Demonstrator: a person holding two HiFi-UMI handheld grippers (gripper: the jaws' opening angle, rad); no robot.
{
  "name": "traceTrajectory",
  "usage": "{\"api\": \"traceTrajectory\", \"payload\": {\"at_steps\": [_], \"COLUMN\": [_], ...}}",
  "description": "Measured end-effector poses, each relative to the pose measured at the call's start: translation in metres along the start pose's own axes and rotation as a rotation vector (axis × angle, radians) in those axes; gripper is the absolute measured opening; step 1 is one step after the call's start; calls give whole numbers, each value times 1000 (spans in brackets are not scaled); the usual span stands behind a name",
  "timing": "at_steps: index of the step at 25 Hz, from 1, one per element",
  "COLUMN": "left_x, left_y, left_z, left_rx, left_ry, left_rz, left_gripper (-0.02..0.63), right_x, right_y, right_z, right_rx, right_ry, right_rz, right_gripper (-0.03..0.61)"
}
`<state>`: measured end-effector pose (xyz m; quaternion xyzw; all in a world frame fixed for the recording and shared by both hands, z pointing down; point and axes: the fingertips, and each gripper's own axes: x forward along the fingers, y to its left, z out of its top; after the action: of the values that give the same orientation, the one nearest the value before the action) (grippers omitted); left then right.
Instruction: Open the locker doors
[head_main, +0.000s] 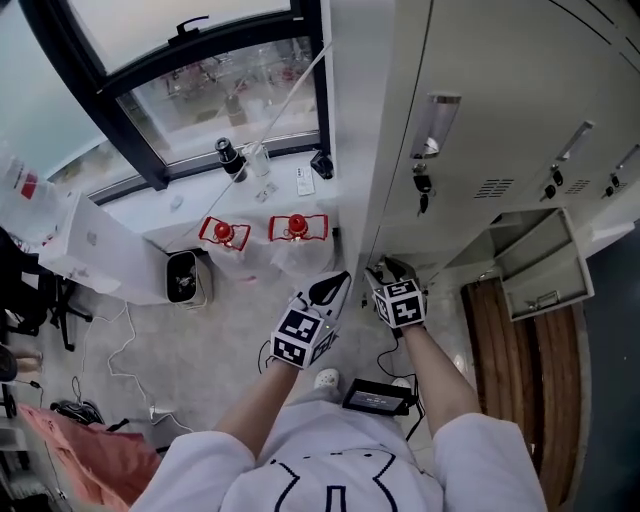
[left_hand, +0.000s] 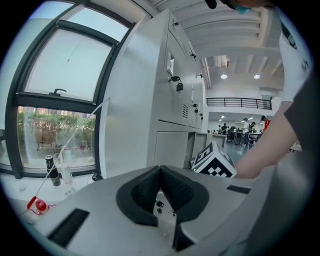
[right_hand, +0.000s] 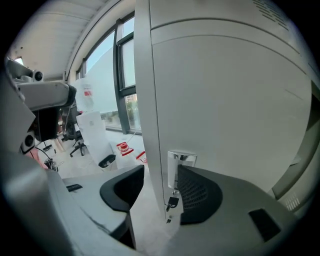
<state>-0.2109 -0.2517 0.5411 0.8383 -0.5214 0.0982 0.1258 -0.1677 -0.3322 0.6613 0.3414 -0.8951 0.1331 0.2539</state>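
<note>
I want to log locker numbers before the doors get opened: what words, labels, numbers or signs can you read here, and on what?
No text is legible in any view.
Locker doors: no number or name plate shows.
Red label on the white bag: too blurred to read.
Paper slip on the window sill: print too small.
Marker cubes: black-and-white square patterns only, no letters.

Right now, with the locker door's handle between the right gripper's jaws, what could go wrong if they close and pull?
1. The small key hangs just under the chrome handle, between the pads of the open right gripper. Closing may catch or bend it.
2. The door's edge also stands between the jaws, so the pads may pinch thin metal and slip when pulling.
</note>
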Motion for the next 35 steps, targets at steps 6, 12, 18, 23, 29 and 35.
{"api": "traceTrajectory", "payload": {"at_steps": [6, 12, 18, 23, 29, 35], "left_x": [-8, -17, -19, -17, -9, -3], "left_y": [16, 20, 8, -11, -40, -75], "left_z": [-12, -18, -21, -20, -15, -4], "left_rx": [3, -14, -17, -24, -36, -33], "left_ry": [19, 19, 31, 30, 25, 13], "left_rz": [-23, -44, -83, -97, -89, -91], "left_gripper": [17, 17, 17, 17, 17, 17], "right_x": [20, 19, 0, -23, -51, -81], "right_y": [-5, -1, 4, 6, 3, -4], "right_z": [-3, -3, -13, -28, -45, -61], "right_rx": [8, 52, 100, 139, 128, 72], "right_ry": [17, 22, 17, 28, 56, 100], "right_rz": [-46, -80, -112, -111, -112, -91], "right_gripper": [198, 199, 199, 199, 159, 132]}}
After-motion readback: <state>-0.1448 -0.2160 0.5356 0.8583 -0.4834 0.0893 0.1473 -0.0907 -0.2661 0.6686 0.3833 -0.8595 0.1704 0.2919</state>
